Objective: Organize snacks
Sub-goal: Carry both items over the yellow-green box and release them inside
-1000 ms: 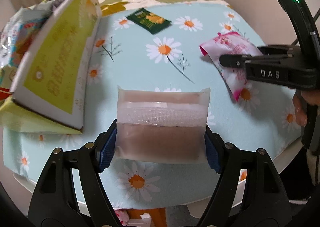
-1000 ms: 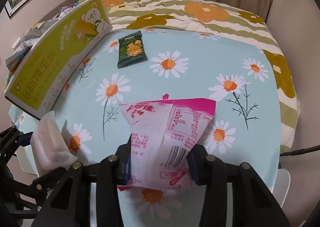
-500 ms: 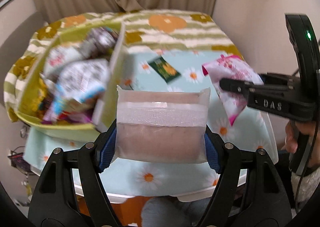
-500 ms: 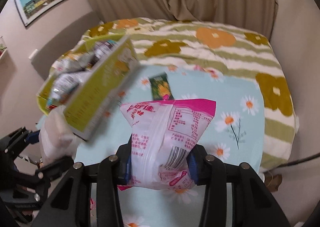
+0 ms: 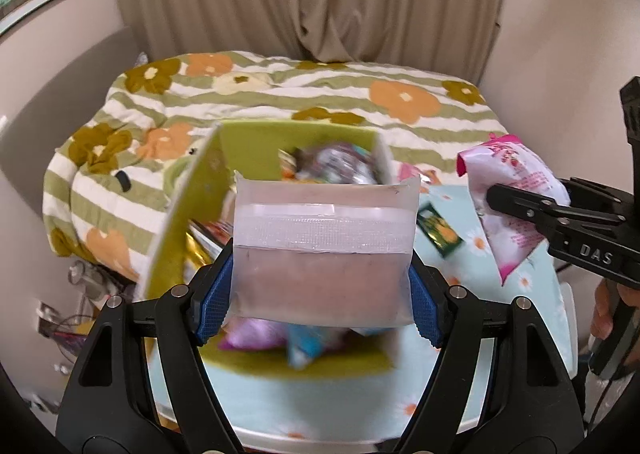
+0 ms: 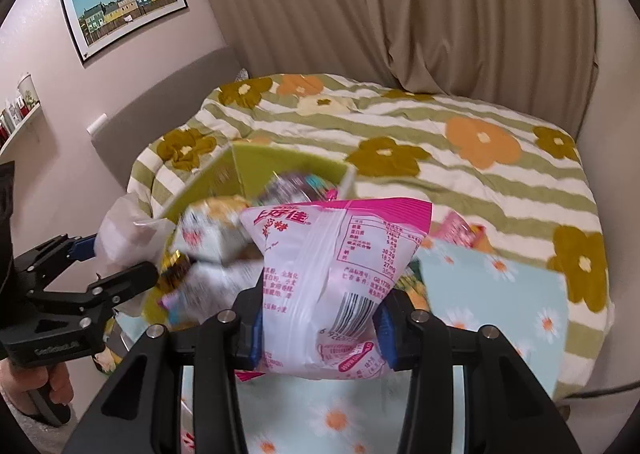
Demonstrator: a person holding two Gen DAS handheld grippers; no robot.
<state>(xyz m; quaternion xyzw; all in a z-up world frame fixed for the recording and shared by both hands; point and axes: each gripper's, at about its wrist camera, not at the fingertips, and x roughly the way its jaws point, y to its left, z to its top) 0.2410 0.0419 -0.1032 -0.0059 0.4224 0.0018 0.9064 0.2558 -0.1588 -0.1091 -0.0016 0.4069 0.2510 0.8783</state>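
Note:
My left gripper (image 5: 320,286) is shut on a translucent pouch (image 5: 324,250) with brownish contents, held high over the yellow-green snack box (image 5: 256,146). The box holds several mixed snack packets and shows blurred. My right gripper (image 6: 320,322) is shut on a pink and white snack bag (image 6: 336,266), also raised above the table beside the box (image 6: 260,166). In the left wrist view the pink bag (image 5: 512,194) hangs in the right gripper at the right. A small dark green packet (image 5: 440,230) lies on the daisy tablecloth (image 5: 472,266). The right wrist view shows the pouch (image 6: 124,230) at the left.
The round table with the light-blue daisy cloth (image 6: 496,294) stands in front of a bed with a green-striped flowered blanket (image 6: 460,150). A pink packet (image 6: 460,232) lies at the table's far edge. Curtains and a framed picture (image 6: 124,2) are behind. A person's hand (image 6: 36,386) grips the left handle.
Both grippers rose well above the table with their packets still held. The left one swung over the box, whose open top with its snacks now lies below both cameras.

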